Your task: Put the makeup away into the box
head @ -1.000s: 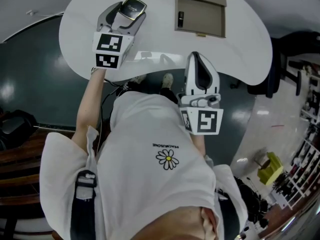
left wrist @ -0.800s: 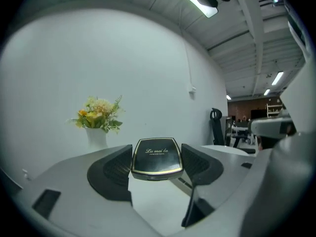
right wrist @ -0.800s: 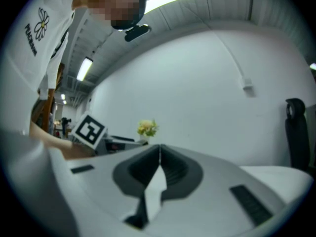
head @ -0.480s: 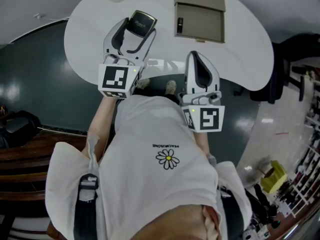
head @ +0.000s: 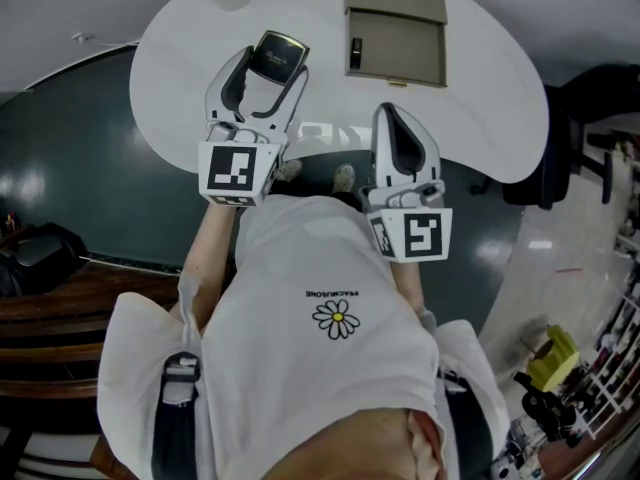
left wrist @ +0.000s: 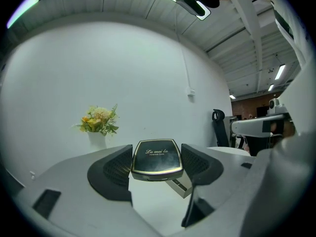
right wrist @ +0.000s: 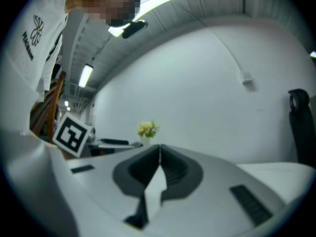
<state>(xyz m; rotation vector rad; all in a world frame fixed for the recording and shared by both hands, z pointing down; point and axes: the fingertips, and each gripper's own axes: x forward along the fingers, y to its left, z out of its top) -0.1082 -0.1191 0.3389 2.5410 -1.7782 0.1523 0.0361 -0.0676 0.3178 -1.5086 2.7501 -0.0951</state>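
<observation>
Left claw (head: pixel 270 68) is gripping the compact (left wrist: pixel 157 158) by its two side edges. The jaws are standing wide because the case is wide, with the pads pressing on both flanks. The compact is hanging level in the air, clear of the tabletop (head: pixel 480 78) and off to the left of the box (head: pixel 405 48), not over it yet. Right claw (right wrist: pixel 159 154) is idling with jaws fully together and nothing in it, parked just off the near edge of the tabletop.

The box is sitting open with its lid folded back. A small dark item (head: pixel 356 52) is already lying by its left wall; I can't tell what it is.

Handling, my read:
- The compact looks like a hard, stiff, light shell with a glossy lid, so probably slippery.
- The side-edge grip is looking right. Squeezing the lid face could pop the hinge or crack whatever is inside.
- A drop would likely be bad, so it's worth lowering it into the box before letting go.

Versus a second ago:
- The left claw is sitting higher and closer to the person, with the compact lifted up from the far left part of the tabletop.
- Over the last half second it's barely changing.
- The grip width is the same.
- The right claw isn't moving.
</observation>
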